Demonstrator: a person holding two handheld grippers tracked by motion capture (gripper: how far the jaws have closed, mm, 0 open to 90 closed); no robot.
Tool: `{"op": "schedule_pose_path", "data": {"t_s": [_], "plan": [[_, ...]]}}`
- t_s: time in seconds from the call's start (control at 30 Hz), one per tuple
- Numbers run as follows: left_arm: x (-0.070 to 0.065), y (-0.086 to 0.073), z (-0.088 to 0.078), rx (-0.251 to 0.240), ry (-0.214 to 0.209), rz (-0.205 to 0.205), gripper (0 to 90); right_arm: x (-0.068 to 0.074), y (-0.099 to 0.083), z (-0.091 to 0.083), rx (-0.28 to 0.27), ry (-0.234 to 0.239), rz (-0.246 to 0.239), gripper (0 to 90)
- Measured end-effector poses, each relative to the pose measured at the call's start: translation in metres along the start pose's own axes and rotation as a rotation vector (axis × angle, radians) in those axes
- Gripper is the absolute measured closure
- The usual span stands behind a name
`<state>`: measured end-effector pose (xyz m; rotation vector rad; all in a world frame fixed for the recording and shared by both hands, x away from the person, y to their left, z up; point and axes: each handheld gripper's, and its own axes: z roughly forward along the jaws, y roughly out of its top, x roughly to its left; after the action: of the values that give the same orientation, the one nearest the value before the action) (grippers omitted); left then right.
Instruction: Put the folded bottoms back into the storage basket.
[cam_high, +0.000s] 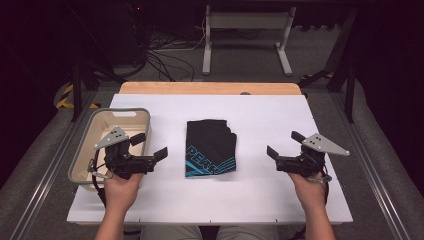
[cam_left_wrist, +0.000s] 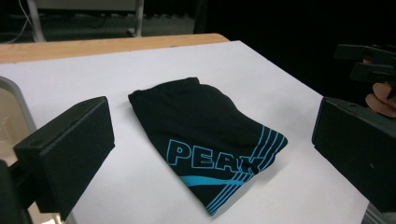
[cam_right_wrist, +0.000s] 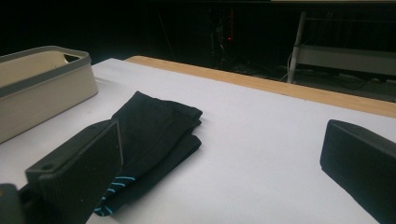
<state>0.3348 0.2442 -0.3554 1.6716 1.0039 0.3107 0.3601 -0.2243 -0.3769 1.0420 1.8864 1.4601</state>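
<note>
We see a folded black garment (cam_high: 211, 148) lying flat in the middle of a white table (cam_high: 280, 200), with the person's hands on either side of it and well apart from it. It carries turquoise lettering and stripes along its near edge, and its folded layers are stacked unevenly at the far end. A beige bin (cam_high: 116, 114) stands at the table's left side, just beyond the left gripper (cam_high: 149, 145), which hovers over the bin's near right corner. The left gripper's jaws are spread wide with nothing between them. The right gripper (cam_high: 284, 144) is likewise spread and empty, pointing in toward the cloth.

We judge the garment to be light, soft and limp: it should sag and unfold if lifted by a single layer. The best hold, in our view, is a pinch through all the layers at two opposite side edges, one gripper on each, so that the fold stays together. The fabric looks slightly smooth, so a shallow pinch might slip.
</note>
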Motion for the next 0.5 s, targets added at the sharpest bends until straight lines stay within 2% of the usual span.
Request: {"op": "schedule_pose_path", "data": {"t_s": [0.1,0.17,0.23,0.27,0.3,0.37,0.5], "plan": [[-0.002,0.001,0.015,0.041,-0.033,-0.020,0.0,-0.001,0.000,-0.001,-0.002,0.001,-0.002,0.0],[-0.003,0.004,0.025,0.071,-0.038,-0.034,0.0,-0.002,0.002,-0.004,-0.013,0.002,0.003,0.0],[-0.004,0.007,0.035,0.100,-0.033,-0.049,0.0,-0.002,0.003,-0.006,-0.020,0.003,0.001,0.0],[-0.003,0.009,0.046,0.144,-0.026,-0.078,0.0,-0.002,0.004,-0.007,-0.021,0.001,0.001,0.0],[-0.003,0.009,0.046,0.144,-0.026,-0.078,0.0,-0.002,0.003,-0.008,-0.024,0.003,-0.002,0.0],[0.000,0.011,0.056,0.185,-0.008,-0.091,0.0,-0.002,0.003,-0.009,-0.024,0.002,0.000,0.0],[0.008,0.012,0.075,0.254,0.005,-0.141,0.0,-0.003,0.003,-0.009,-0.022,0.002,0.000,0.0]]}}
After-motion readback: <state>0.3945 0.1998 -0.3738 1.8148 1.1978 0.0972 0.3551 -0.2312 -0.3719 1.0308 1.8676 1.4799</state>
